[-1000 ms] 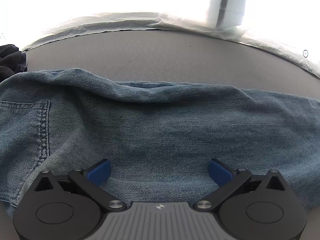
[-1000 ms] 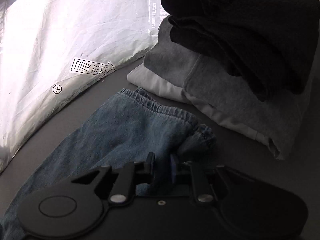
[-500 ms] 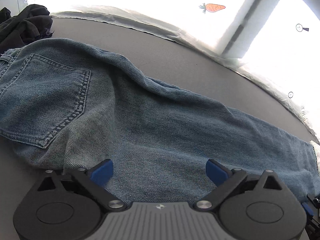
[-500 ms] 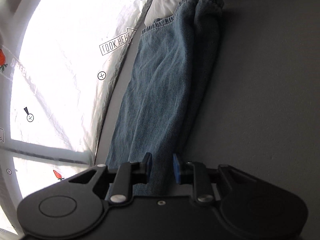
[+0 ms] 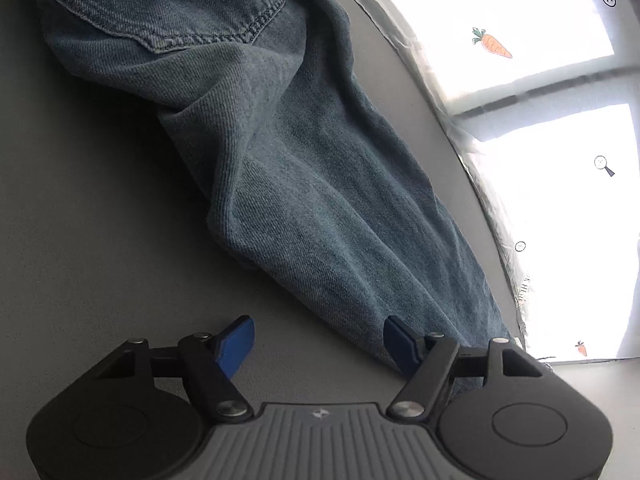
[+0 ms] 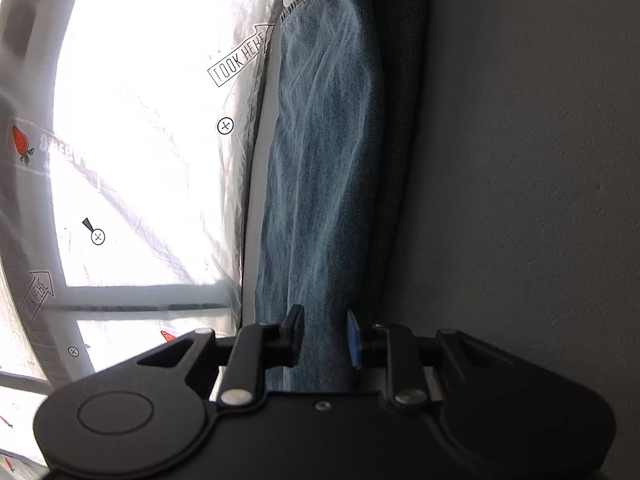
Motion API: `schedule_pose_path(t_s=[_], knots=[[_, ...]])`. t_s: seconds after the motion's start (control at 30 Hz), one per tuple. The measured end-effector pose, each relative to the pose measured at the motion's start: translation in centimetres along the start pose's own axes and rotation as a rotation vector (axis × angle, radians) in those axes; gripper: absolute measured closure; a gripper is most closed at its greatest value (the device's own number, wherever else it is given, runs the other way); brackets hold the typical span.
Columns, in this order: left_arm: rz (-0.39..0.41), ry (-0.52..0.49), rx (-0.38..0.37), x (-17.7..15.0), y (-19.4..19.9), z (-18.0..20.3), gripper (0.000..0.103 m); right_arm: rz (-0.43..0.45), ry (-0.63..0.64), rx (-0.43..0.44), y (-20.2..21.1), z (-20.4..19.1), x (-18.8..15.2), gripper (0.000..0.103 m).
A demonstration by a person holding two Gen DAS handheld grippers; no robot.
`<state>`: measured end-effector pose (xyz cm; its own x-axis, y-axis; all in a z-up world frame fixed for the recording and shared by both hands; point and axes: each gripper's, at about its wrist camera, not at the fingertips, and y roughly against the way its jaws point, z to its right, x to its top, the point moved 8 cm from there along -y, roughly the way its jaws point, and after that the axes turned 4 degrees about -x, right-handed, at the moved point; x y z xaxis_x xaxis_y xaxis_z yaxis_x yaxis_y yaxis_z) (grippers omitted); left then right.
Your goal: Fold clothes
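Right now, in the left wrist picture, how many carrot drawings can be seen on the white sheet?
2. One big carrot is at the upper right, above the dark window bar. One small carrot is at the lower right, near the end of the jeans. Others may be hidden outside the picture.

Grey table (image 5: 100, 208); bright printed curtain (image 6: 152, 80) over window behind.
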<state>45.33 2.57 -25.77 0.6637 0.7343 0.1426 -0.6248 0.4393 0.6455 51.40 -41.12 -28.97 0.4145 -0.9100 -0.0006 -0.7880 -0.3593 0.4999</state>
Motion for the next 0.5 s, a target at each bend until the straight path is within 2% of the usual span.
schedule_pose_path(t_s=[0.1, 0.13, 0.2, 0.23, 0.37, 0.5], knots=[[0.007, -0.007, 0.001, 0.5, -0.8, 0.6, 0.043, -0.005, 0.042, 0.009, -0.4, -1.1, -0.1, 0.094], [0.007, -0.007, 0.008, 0.6, -1.0, 0.6, 0.051, -0.007, 0.043, 0.01, -0.5, -1.3, -0.1, 0.097], [0.004, 0.009, 0.014, 0.8, -1.5, 0.5, 0.082, -0.005, 0.046, 0.02, -0.4, -1.8, -0.1, 0.099], [0.002, 0.02, 0.012, 0.9, -1.6, 0.5, 0.102, -0.003, 0.048, 0.025, -0.3, -2.0, -0.1, 0.099], [0.02, 0.001, -0.017, 1.3, -0.2, 1.6, 0.1, 0.004, 0.077, 0.039, -0.1, -3.4, -0.2, 0.1], [0.06, 0.001, -0.095, 2.4, 1.4, 3.5, 0.101, 0.02, 0.101, 0.052, -1.0, -5.4, 1.3, 0.101]])
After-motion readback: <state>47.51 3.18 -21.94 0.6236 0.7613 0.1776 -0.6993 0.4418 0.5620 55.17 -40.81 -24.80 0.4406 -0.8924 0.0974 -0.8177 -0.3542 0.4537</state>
